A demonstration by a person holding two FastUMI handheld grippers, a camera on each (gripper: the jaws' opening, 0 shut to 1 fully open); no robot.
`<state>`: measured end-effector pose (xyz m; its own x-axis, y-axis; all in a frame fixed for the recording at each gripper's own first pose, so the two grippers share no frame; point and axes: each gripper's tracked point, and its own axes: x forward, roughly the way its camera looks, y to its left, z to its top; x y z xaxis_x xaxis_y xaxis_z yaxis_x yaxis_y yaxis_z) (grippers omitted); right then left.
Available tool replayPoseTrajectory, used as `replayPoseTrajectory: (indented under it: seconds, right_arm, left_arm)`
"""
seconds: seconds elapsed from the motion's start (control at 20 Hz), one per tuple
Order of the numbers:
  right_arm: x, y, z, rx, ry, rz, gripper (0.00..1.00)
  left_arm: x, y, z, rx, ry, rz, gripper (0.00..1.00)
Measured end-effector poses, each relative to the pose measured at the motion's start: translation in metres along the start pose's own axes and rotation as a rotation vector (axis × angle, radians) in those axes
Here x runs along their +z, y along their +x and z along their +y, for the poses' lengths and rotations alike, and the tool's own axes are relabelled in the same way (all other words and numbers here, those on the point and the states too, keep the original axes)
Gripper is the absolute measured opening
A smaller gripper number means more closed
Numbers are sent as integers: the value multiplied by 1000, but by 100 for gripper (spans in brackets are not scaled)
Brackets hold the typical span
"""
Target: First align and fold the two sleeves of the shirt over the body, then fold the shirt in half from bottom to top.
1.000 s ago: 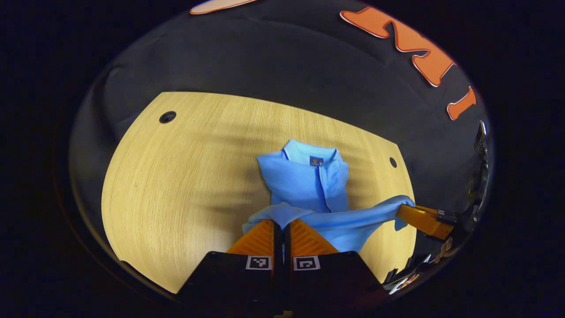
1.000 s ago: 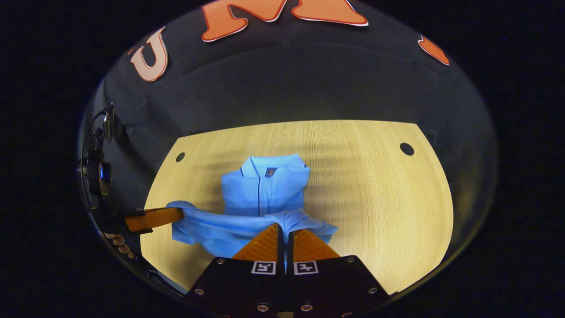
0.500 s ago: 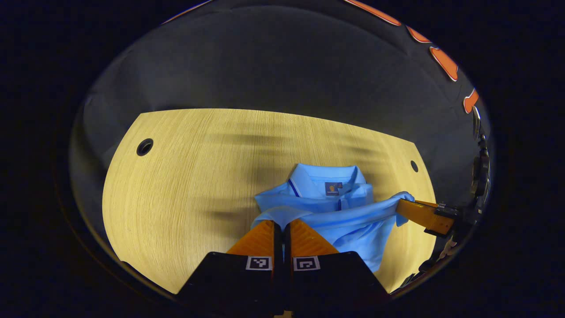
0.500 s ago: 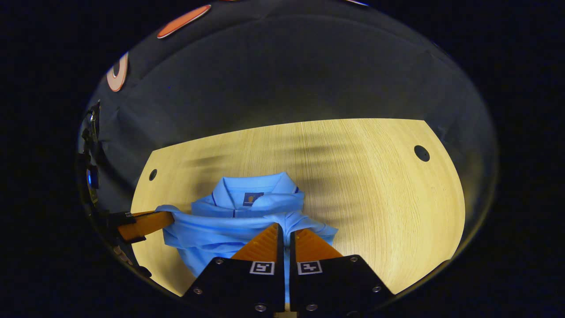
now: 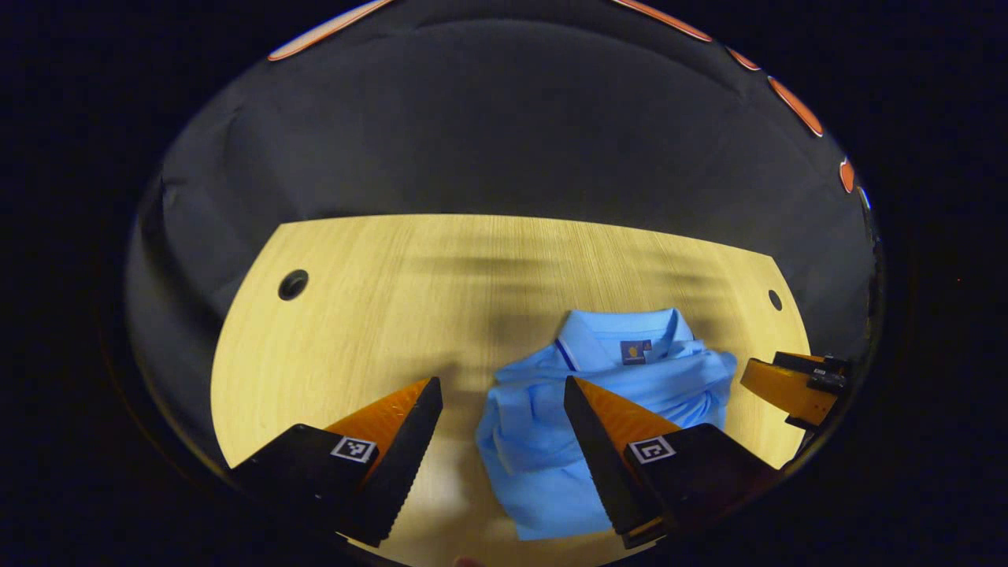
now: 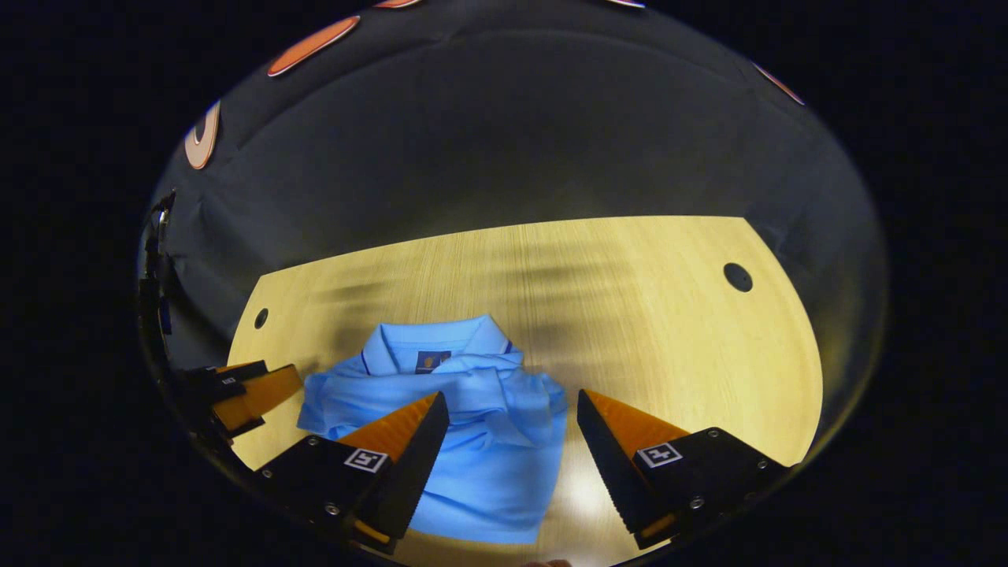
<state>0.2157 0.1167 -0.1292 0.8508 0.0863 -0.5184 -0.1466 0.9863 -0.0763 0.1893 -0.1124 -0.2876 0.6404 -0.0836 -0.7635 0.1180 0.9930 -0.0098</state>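
Note:
The light blue polo shirt point(image 5: 543, 449) lies folded on the wooden table point(image 5: 354, 299), its hem brought up in a rumpled layer just below the collar point(image 5: 622, 335). My left gripper point(image 5: 502, 386) stands open above the shirt's left edge, holding nothing. In the right gripper view the shirt point(image 6: 488, 465) lies below and between the fingers of my right gripper point(image 6: 512, 396), which is open and off the cloth. The collar point(image 6: 429, 346) faces the far side. Each view catches one of the other gripper's fingers point(image 5: 780, 386) point(image 6: 256, 394) beside the shirt.
The table point(image 6: 669, 315) has a round cable hole near each far corner point(image 5: 293, 284) point(image 5: 776, 299) point(image 6: 737, 276) point(image 6: 261, 318). Black cloth wall rises behind the table's far edge. Bare wood spreads left of the shirt in the left gripper view and right of it in the right gripper view.
Both grippers carried the hem up to the collar, then opened and let it drop onto the body. The shirt now lies folded in half.

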Motion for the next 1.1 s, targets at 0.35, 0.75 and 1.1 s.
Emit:
replayPoseTrajectory:
  seconds: [0.35,0.75,1.1]
  right_arm:
    - [37,-76,-3,16,13,-174,99]
    - [63,-210,-9,66,-75,-461,98]
    - [61,-301,-9,129,-143,-683,99]
  left_arm:
    - [38,-65,-15,22,50,-213,100]
    - [58,-192,-23,47,20,-491,100]
    - [32,-291,-7,99,-65,-670,100]
